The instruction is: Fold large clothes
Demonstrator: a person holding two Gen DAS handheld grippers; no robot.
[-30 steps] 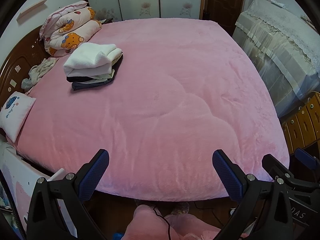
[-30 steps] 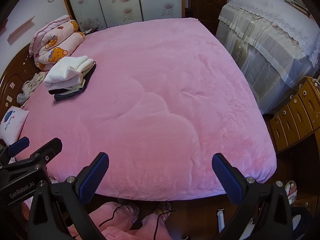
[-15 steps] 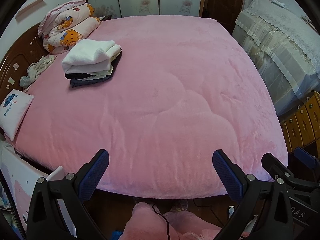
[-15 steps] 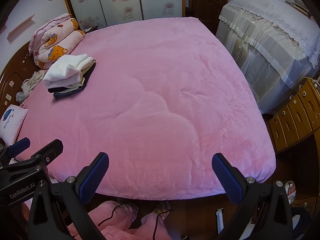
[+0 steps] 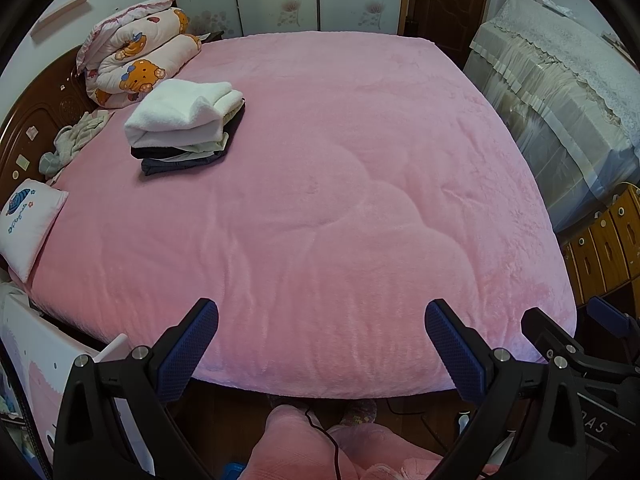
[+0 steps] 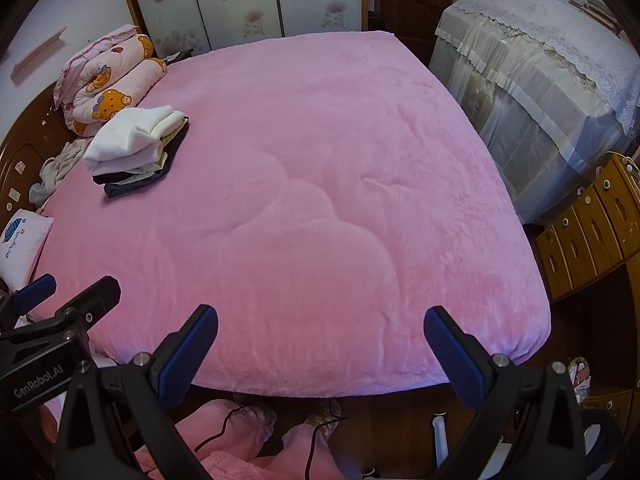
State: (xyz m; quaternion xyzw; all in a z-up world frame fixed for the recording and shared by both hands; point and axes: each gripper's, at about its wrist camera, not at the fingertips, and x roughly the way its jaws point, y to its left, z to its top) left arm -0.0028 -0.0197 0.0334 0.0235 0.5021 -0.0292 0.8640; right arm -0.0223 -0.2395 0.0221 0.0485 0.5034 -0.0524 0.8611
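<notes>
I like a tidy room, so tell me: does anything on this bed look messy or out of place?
Mostly tidy. The folded stack sits neatly, but a crumpled garment lies unfolded against the headboard, beside the rolled quilt.

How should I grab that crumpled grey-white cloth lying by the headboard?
Probably pinch the crumpled cloth at a raised fold near its top, coming down from above on the bed side. It lies loose and bunched against the wooden headboard, so the far side is blocked. Both the left gripper and right gripper are open and empty.
</notes>
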